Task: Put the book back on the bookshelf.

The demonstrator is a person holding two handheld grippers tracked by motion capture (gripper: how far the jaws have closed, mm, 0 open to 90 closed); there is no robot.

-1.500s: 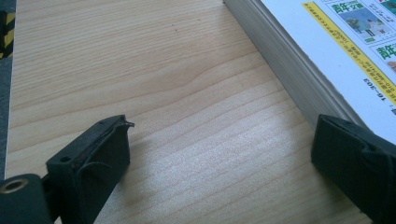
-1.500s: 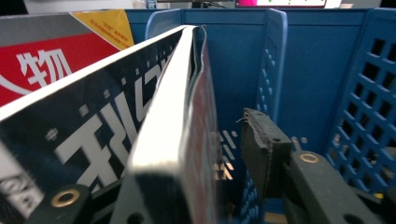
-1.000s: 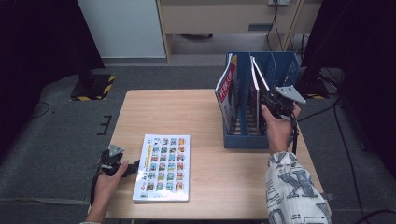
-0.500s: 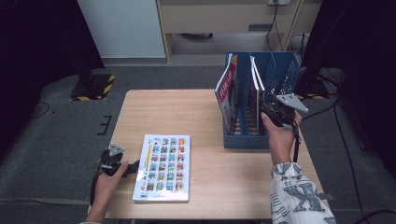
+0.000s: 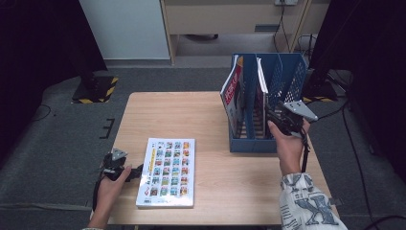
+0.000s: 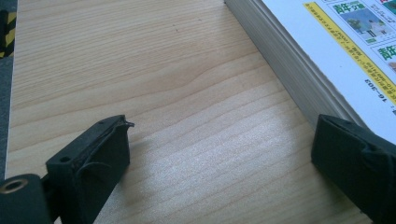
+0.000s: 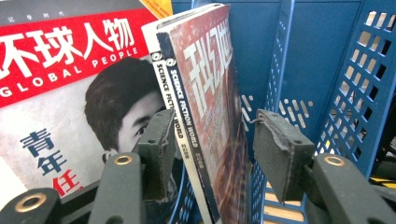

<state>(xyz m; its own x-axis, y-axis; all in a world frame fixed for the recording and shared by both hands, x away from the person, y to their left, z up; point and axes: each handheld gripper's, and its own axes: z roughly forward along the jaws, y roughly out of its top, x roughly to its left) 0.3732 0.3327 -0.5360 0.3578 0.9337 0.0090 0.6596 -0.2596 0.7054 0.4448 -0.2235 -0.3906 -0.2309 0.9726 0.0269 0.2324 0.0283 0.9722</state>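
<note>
1. The right gripper (image 7: 210,144) stands with jaws parted on either side of a Science Fiction World magazine (image 7: 205,107), not yet clamped; contact seems absent, though the left jaw's far side is hidden.
2. That magazine stands upright in the blue file rack (image 5: 287,76), beside a Global People magazine (image 7: 70,93).
3. The left gripper (image 6: 219,158) rests released on the wooden table (image 6: 140,60), one jaw just beside the flat white book (image 5: 167,170).

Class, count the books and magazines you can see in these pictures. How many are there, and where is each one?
3, possibly more hidden. The flat book lies on the table by the left gripper. The Global People magazine and the Science Fiction World magazine stand in the blue file rack.
</note>
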